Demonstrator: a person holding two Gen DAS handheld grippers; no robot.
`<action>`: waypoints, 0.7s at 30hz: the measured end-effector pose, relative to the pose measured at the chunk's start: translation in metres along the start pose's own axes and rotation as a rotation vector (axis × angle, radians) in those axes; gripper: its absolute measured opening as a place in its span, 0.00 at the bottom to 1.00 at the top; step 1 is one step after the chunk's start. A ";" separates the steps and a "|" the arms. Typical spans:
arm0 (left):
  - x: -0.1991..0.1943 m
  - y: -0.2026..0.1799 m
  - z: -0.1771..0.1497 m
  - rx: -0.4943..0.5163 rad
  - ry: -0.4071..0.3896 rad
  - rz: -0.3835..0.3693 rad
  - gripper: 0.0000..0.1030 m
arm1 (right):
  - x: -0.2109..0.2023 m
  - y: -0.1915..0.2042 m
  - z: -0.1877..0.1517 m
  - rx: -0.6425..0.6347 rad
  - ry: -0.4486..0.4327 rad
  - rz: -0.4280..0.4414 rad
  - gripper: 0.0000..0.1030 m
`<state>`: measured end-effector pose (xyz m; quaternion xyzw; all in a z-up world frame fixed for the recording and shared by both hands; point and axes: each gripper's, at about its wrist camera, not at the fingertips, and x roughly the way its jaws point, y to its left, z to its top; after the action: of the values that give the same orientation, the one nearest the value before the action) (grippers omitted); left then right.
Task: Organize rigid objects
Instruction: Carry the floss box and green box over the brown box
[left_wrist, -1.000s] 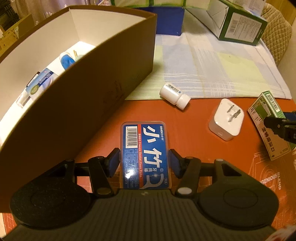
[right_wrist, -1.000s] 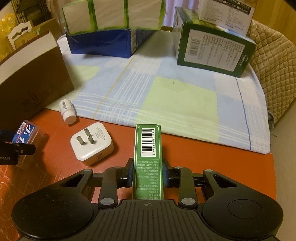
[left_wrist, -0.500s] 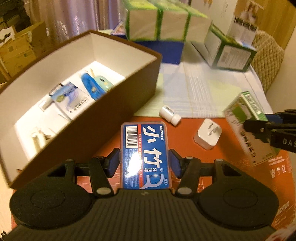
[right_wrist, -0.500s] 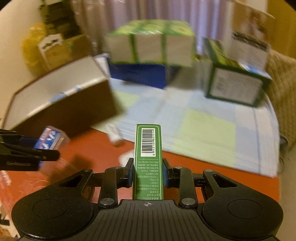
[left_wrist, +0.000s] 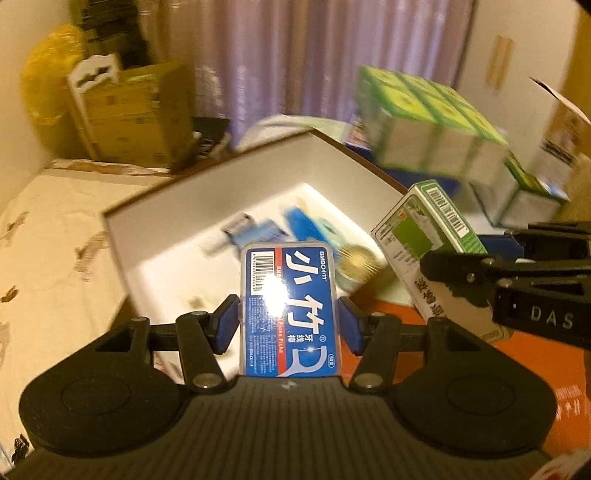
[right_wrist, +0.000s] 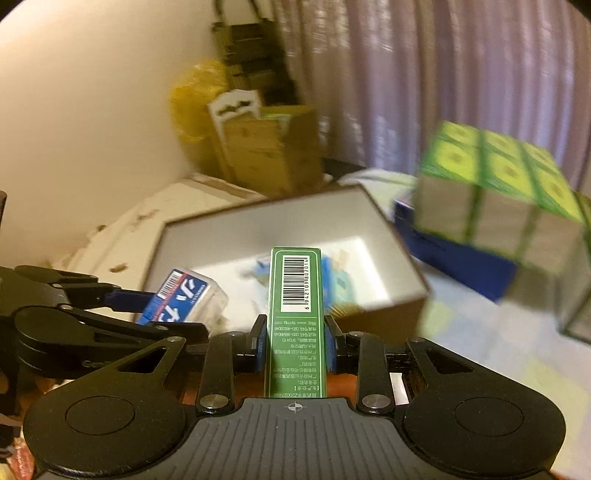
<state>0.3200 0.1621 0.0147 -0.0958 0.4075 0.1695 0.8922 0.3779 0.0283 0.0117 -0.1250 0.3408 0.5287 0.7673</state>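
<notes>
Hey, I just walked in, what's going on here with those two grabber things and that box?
A person is tidying small items into an open brown box, using a handheld gripper in each hand. The left gripper has its jaws shut on a blue dental floss pick case, held above the box's near edge. The right gripper is shut on a narrow green carton, also aimed at the box. Neither has been let go yet. A few items already lie inside, too blurred to name.

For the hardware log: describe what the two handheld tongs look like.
Both are matte black plastic. The left tongs have blue pads, linkage arms with silver pivot screws, two round discs and a ribbed body. The right tongs look the same; in the left wrist view their side reads "DAS" in white. No cables or sleeves show.
</notes>
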 end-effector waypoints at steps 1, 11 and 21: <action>0.001 0.007 0.004 -0.014 -0.004 0.013 0.51 | 0.006 0.004 0.007 -0.009 -0.001 0.013 0.26; 0.039 0.069 0.036 -0.123 0.014 0.103 0.51 | 0.092 0.046 0.055 -0.077 0.040 0.082 0.26; 0.081 0.103 0.049 -0.154 0.071 0.116 0.51 | 0.162 0.047 0.071 -0.082 0.102 0.080 0.26</action>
<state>0.3648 0.2905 -0.0183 -0.1461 0.4296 0.2480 0.8559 0.3968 0.2043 -0.0345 -0.1695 0.3624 0.5652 0.7215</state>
